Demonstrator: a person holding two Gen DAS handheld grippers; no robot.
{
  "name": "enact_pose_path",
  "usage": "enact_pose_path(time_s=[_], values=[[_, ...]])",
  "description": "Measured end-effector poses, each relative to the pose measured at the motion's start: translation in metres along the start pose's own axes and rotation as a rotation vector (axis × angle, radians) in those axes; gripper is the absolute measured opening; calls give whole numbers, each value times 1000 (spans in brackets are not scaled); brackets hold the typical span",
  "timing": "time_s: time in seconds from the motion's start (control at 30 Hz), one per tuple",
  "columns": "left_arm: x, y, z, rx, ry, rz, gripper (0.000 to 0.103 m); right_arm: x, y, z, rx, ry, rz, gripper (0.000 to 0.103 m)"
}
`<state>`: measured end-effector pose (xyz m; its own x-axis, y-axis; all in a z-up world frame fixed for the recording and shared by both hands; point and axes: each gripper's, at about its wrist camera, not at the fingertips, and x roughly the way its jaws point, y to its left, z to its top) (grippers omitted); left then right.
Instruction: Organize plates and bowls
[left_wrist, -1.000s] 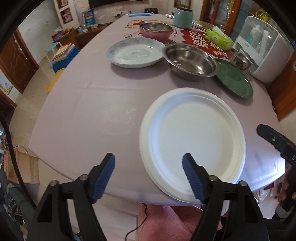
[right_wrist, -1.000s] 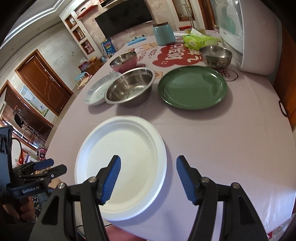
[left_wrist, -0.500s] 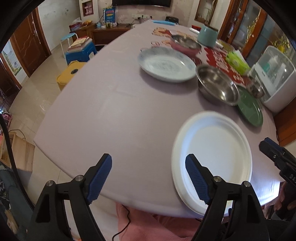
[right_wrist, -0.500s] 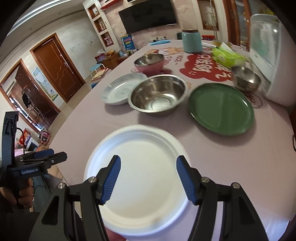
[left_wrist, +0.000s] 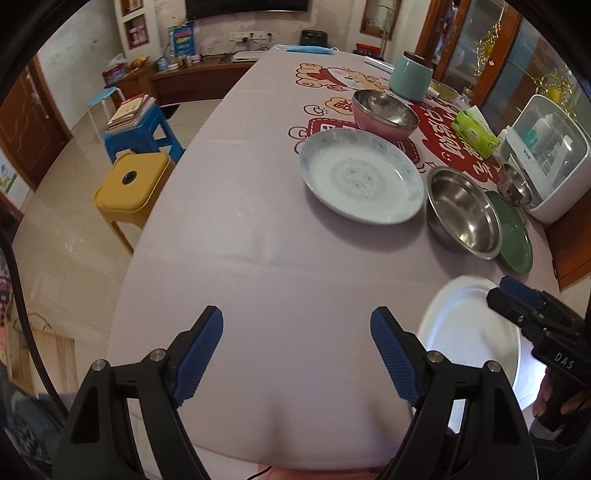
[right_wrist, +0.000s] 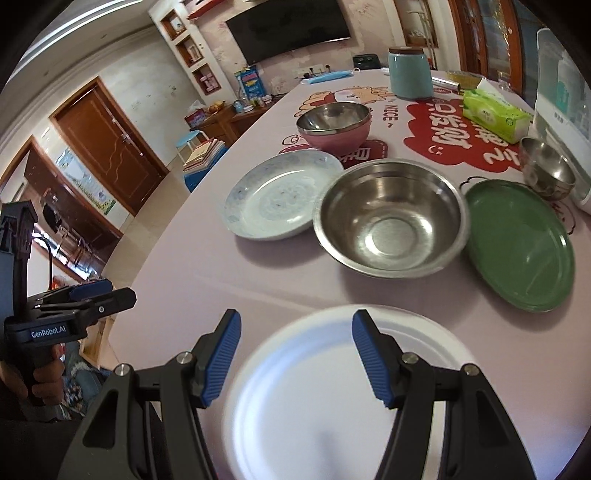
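Nothing is picked up yet, by the look of it; both tools hang above the near end of the table with their fingers spread wide and empty. The right gripper hovers over the white plate, which lies flat at the near edge, at six o'clock in its view, and I judge that plate to be the one being lined up. The left gripper is over bare cloth, the same plate off at its four o'clock.

Farther up the table sit the blue-patterned plate at eleven o'clock, the large steel bowl just beside it, the green plate at two o'clock, a small steel bowl and a pink bowl beyond.

The next move probably calls for dropping the right fingers to the white plate's rim so one pad slips under the lip (a thin, flat rim, awkward to catch).

The white plate is blurred, its near edge is cut off behind the gripper frame, and from the left the steel bowl hides much of the green plate. Whether those two touch I cannot tell.
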<state>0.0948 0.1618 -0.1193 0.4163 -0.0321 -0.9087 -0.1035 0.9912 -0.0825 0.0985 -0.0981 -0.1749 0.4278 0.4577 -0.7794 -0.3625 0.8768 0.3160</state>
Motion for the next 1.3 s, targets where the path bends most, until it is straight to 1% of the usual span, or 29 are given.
enact_pose_path(time_s=[0.07,0.13,0.4,0.6,0.77,0.93,1.03,1.2,1.3], values=[[2,13,16,26,3,-20,81,9,8,4,27,1,-5,63],[5,20,27,54,7,-21,81,17,16,7,61,-1,-7,63],[24,55,94,186,25,-41,81,56,36,16,237,-12,-28,63],[49,59,136,285,64,-72,81,76,39,19,372,-26,-59,63],[68,46,162,372,74,-99,81,84,39,25,417,-66,-108,63],[87,31,177,417,57,-143,81,94,37,29,434,-94,-148,63],[104,20,179,435,79,-169,81,99,33,31,438,-112,-169,63],[127,5,179,450,118,-173,81,102,33,37,394,-170,-204,63],[138,-3,179,461,118,-188,81,106,33,38,373,-193,-217,63]])
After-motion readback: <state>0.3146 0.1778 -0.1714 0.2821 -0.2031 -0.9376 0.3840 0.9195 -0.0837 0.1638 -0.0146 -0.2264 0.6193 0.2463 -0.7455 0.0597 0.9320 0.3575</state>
